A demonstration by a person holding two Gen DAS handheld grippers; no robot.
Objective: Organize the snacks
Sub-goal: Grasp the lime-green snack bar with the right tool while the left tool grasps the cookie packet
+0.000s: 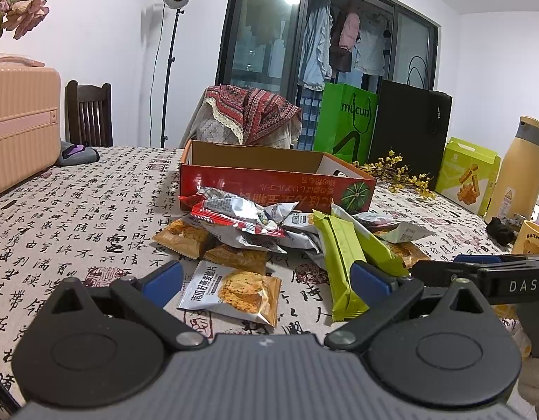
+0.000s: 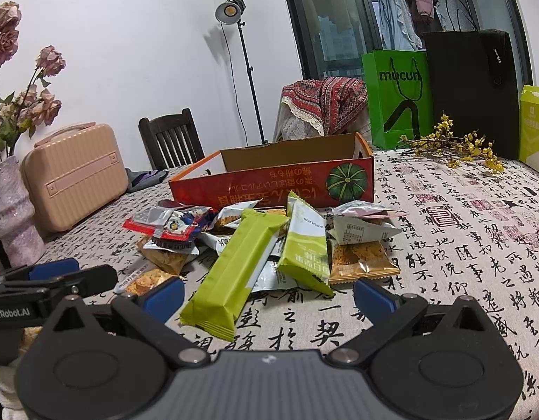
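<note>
On the table, over the calligraphy-print cloth (image 1: pixel 94 217), a heap of snack packets (image 1: pixel 269 234) lies just in front of the open red cardboard box (image 1: pixel 269 189), some of them touching its front wall. The left gripper (image 1: pixel 266 278) hovers low with its 2 blue-tipped fingers spread wide, nothing between them; a white-and-orange cracker packet (image 1: pixel 234 290) lies flat on the cloth just beyond the gap. The right gripper (image 2: pixel 269 295) is spread wide too and holds nothing. A long lime-green bar packet (image 2: pixel 234 273) points toward its gap, the near end on the cloth, the far end propped on the heap. Beside it a shorter green-and-white packet (image 2: pixel 306 245) leans on the pile, and an orange cracker packet (image 2: pixel 362 262) lies flat to its right. A red-edged foil packet (image 2: pixel 168 225) tops the left side of the heap. Each gripper shows at the edge of the other's view, side by side. Behind the box stand a green paper bag (image 2: pixel 398 101) and a black bag (image 2: pixel 475 91); a pink case (image 2: pixel 77 175) sits at the far left.
</note>
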